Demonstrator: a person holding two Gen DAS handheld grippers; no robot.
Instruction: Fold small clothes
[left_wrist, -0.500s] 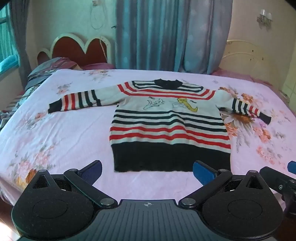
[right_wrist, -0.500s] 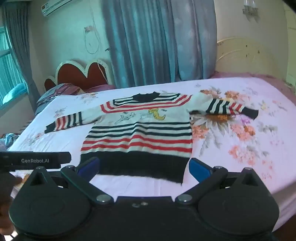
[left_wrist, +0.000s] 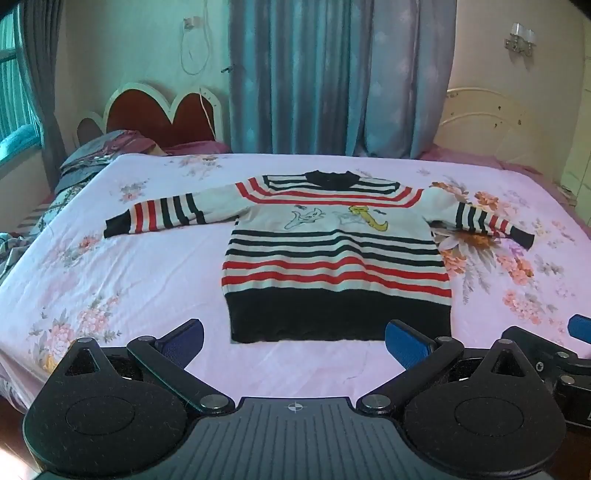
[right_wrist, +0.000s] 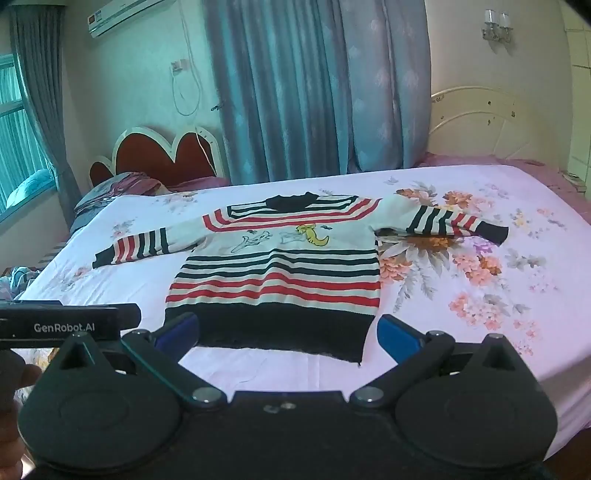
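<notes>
A small striped sweater (left_wrist: 334, 258) (right_wrist: 280, 273) in white, red and black lies flat and face up on the pink floral bed sheet (left_wrist: 129, 280) (right_wrist: 491, 306), both sleeves spread sideways, the black hem nearest me. My left gripper (left_wrist: 293, 341) hovers open just short of the hem, nothing between its blue pads. In the right wrist view my right gripper (right_wrist: 288, 334) is open too, held over the hem's near edge, with no cloth in it. The left gripper's body (right_wrist: 66, 325) shows at the left edge of that view.
A red headboard (left_wrist: 159, 118) and bundled bedding (left_wrist: 96, 155) sit at the bed's far left. Blue curtains (left_wrist: 332, 74) hang behind. A cream metal bed frame (left_wrist: 491, 122) stands at the far right. The bed's near edge runs just below the grippers.
Both views have shifted slightly; the sweater sits a little higher and nearer in frame. Both grippers stay open and the sweater has not moved.
</notes>
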